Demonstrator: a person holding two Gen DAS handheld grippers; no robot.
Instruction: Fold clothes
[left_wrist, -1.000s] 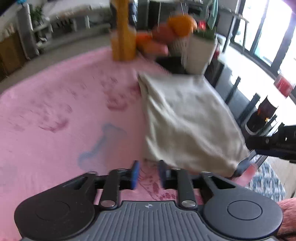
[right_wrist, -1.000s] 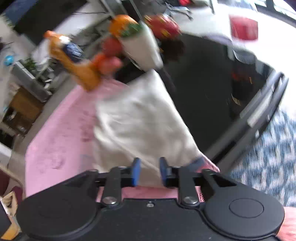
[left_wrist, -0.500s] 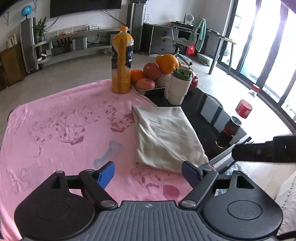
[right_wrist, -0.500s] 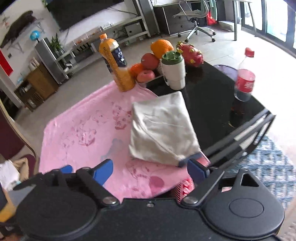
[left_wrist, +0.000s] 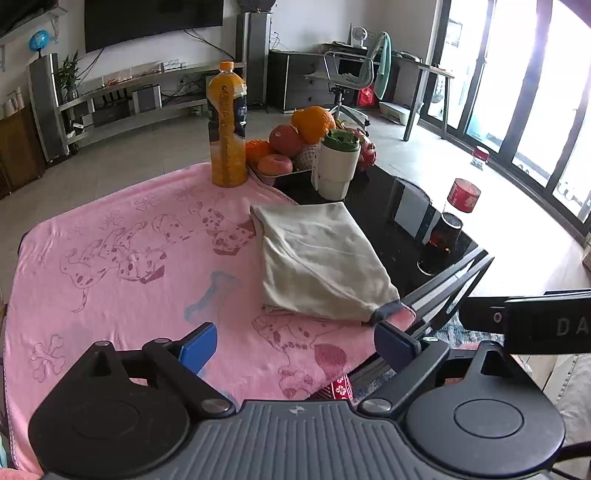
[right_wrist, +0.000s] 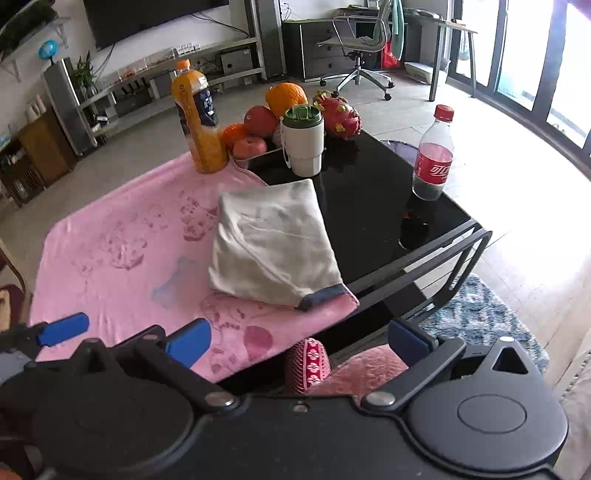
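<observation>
Left gripper (left_wrist: 295, 345) and right gripper (right_wrist: 299, 341), angled downward, have just been opening and stand spread, empty. The soft beige folded cloth (left_wrist: 317, 262) lies frame-centre, on the fuzzy pink blanket (left_wrist: 122, 258) over the glossy black table (right_wrist: 373, 192).

beige garment (left_wrist: 317, 258), pink dalmatian-print blanket (left_wrist: 122, 258)

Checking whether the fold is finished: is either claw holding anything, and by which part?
Nothing is held. The left claw and right claw have just been opening, with nothing between them; the folded beige cloth lies free on the pink blanket.
</observation>
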